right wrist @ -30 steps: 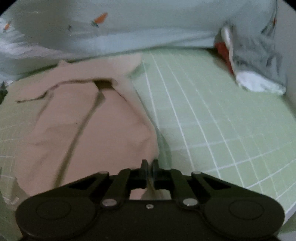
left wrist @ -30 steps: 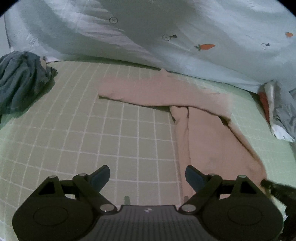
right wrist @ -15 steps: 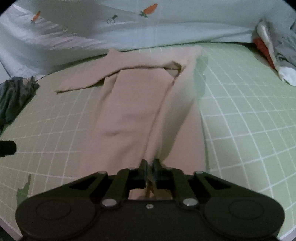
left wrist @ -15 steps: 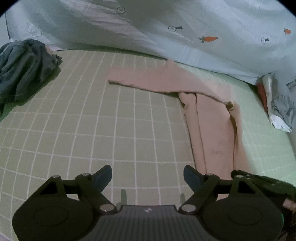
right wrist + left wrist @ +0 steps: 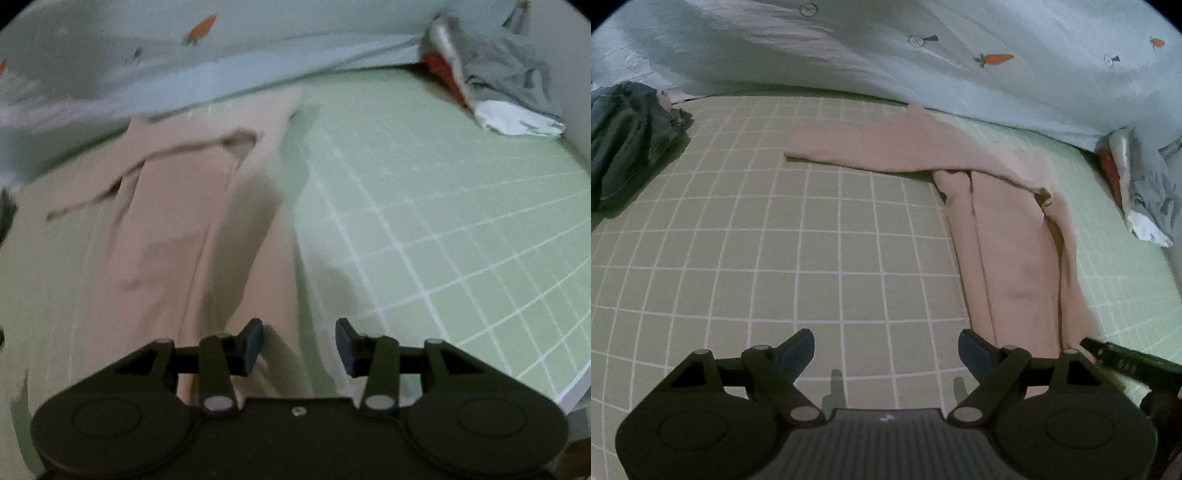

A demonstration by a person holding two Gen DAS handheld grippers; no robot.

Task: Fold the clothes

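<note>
A pink long-sleeved garment (image 5: 1008, 251) lies on the green checked mat (image 5: 775, 240), its body folded into a narrow strip and one sleeve stretched out to the left. It also shows in the right wrist view (image 5: 177, 229). My left gripper (image 5: 886, 350) is open and empty above the mat, left of the garment's near end. My right gripper (image 5: 300, 345) is open and empty just over the garment's near right edge. Its tip shows in the left wrist view (image 5: 1123, 360).
A dark blue-grey garment (image 5: 624, 136) is heaped at the far left. A grey, white and red bundle (image 5: 495, 88) lies at the far right. A light blue carrot-print sheet (image 5: 923, 55) rises behind the mat. The mat's near right edge (image 5: 576, 391) is close.
My right gripper has opened and let go of the pink garment's edge, which now lies folded over the body. My left gripper stayed open and barely moved.
</note>
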